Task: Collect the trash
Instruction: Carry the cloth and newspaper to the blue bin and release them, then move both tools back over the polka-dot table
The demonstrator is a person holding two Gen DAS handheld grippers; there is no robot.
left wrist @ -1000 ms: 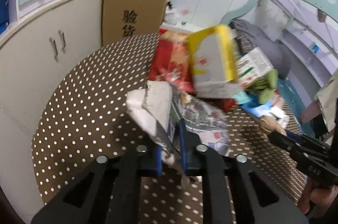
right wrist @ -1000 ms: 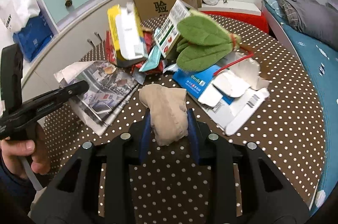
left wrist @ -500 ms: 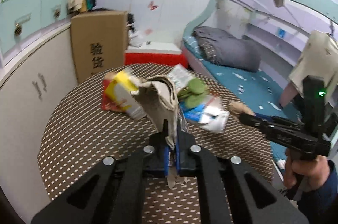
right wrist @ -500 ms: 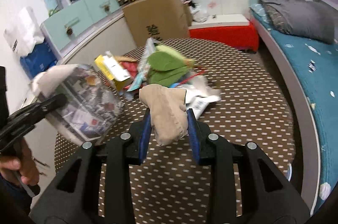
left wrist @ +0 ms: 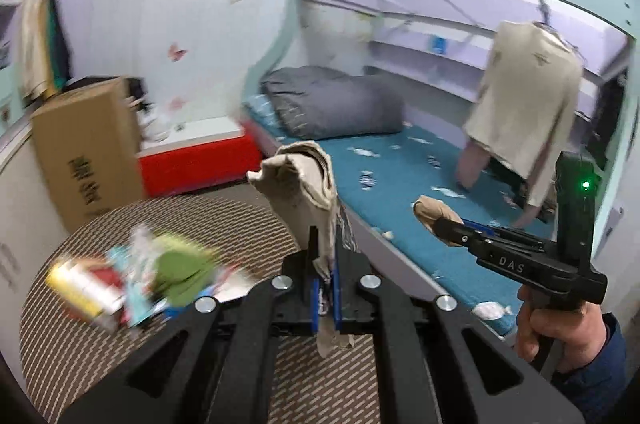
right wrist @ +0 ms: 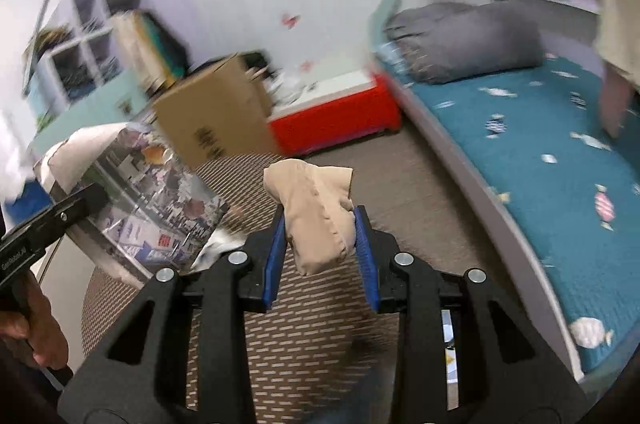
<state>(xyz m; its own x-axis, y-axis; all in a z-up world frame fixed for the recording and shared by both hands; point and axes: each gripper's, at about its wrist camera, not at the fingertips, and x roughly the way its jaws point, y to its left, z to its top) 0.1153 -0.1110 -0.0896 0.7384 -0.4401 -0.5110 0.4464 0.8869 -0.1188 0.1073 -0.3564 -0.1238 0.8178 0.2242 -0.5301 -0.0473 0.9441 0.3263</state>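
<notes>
My left gripper [left wrist: 325, 298] is shut on a folded newspaper [left wrist: 306, 184] and holds it up in the air above the table edge. The newspaper also shows at the left of the right wrist view [right wrist: 132, 196]. My right gripper [right wrist: 320, 256] is shut on a beige wad of cloth [right wrist: 316, 208], also lifted; it shows at the right of the left wrist view [left wrist: 434, 214]. More trash lies blurred on the dotted round table [left wrist: 80, 344]: a yellow box [left wrist: 80, 288], a green leaf-shaped item [left wrist: 180, 270] and wrappers.
A bunk bed with a teal mattress [left wrist: 400, 184] and grey bedding [left wrist: 336, 106] stands to the right. A cardboard box [left wrist: 86, 144] and a red and white chest [left wrist: 200, 160] stand behind the table. A beige garment [left wrist: 528, 104] hangs over the bed.
Both grippers have lifted their loads off the table and swung right toward the bed. The trash pile has dropped to the lower left of the left wrist view.
</notes>
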